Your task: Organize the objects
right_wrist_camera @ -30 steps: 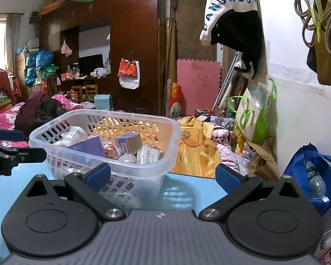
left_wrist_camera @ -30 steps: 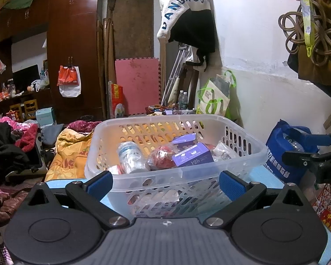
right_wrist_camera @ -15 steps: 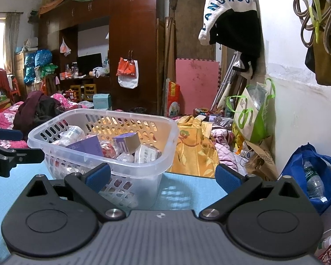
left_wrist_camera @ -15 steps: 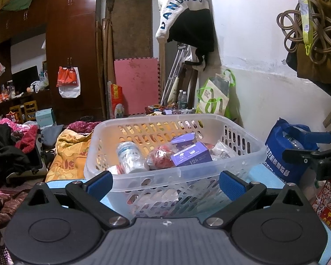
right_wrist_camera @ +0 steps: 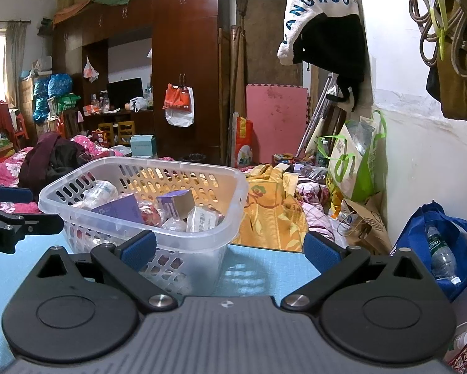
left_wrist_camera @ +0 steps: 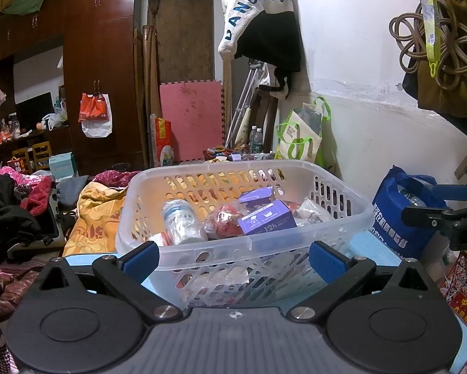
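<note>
A translucent white plastic basket (left_wrist_camera: 336, 218) stands on a light blue table (right_wrist_camera: 264, 265). It holds a plastic bottle (left_wrist_camera: 180, 221), a purple box (left_wrist_camera: 266, 221), a red packet (left_wrist_camera: 222, 222) and other small packs. My left gripper (left_wrist_camera: 232, 257) is open and empty, just in front of the basket's near wall. My right gripper (right_wrist_camera: 228, 247) is open and empty, level with the basket's right corner (right_wrist_camera: 233, 215). Each gripper shows at the edge of the other's view: the right one (left_wrist_camera: 442, 205) and the left one (right_wrist_camera: 12, 208).
A blue bag (right_wrist_camera: 439, 246) with a water bottle sits right of the table. A green-handled bag (right_wrist_camera: 355, 162) leans on the white wall. Bedding and clothes (right_wrist_camera: 271, 212) lie beyond the table's far edge. A wardrobe (left_wrist_camera: 102, 71) stands behind.
Almost nothing has changed. Both views have shifted very slightly; both grippers stay open and the basket has not moved.
</note>
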Tool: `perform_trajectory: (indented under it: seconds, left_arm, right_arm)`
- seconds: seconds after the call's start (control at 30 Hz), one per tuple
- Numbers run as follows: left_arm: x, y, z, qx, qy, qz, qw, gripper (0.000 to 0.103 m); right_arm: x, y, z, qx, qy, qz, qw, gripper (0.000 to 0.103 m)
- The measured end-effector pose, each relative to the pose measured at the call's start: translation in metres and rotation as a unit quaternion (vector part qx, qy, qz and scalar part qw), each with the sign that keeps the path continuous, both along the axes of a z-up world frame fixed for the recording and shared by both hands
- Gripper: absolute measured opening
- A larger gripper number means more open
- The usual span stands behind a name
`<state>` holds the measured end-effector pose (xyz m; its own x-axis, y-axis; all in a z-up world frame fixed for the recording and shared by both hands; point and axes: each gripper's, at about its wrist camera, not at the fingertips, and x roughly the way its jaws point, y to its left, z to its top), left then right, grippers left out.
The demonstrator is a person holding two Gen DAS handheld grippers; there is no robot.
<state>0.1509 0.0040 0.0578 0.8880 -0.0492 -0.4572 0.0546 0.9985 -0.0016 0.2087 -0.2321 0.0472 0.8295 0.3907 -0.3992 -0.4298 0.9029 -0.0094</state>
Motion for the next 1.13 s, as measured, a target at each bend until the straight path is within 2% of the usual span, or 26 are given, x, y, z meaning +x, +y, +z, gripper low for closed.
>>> perform_trajectory:
  seconds: [0.87,1.13]
  left_arm:
    - [0.0026,-0.0053,-0.0003,-0.002,0.003,-0.003,1.0000,0.103]
    - [0.0012,-0.0078,0.0020,0.002,-0.012,0.002,0.9999,0.103]
  right_arm:
    - [0.0004,0.0028,-0.0011,-0.005,0.000,0.008,1.000,0.103]
    - [0.0007,0.0031,-0.0012,-0.004,0.001,0.008,1.000,0.103]
